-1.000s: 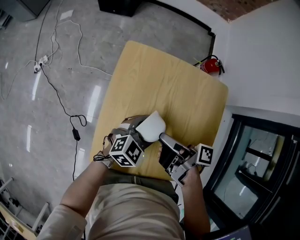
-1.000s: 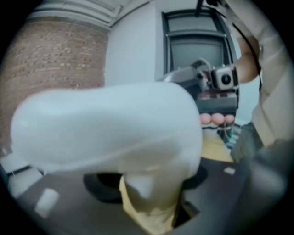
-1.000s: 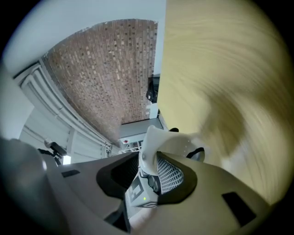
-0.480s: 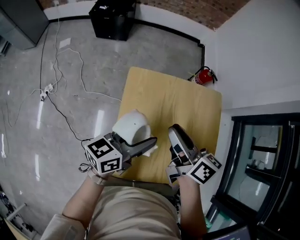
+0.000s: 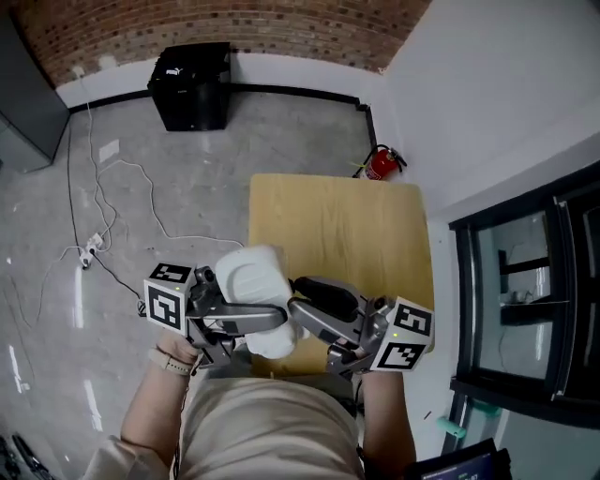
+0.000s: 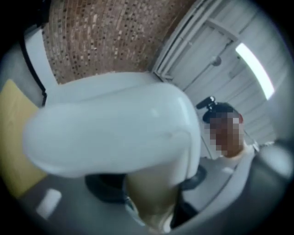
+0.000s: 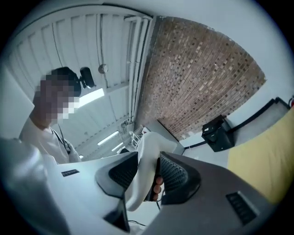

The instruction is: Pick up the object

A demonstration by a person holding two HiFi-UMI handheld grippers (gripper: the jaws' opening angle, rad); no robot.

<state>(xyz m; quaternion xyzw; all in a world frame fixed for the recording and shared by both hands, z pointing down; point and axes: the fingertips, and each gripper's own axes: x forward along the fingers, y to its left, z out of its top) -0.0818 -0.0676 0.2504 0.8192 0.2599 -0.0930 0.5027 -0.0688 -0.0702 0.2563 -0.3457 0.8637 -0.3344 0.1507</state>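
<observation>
Head view: one object [image 5: 251, 279] (one table [image 5: 337, 225])

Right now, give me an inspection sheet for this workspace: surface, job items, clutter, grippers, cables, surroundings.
Surface: wooden table, top bare.
Job's things: white object, held up between both grippers at the table's near edge.
Clutter: nothing seen.
Grippers: left gripper clamped on the white object; right gripper pinching its thin edge, jaws easing open.
Cables: floor cables left of the table, none on it.
Surroundings: fire extinguisher at the far corner; black box against the brick wall.
</observation>
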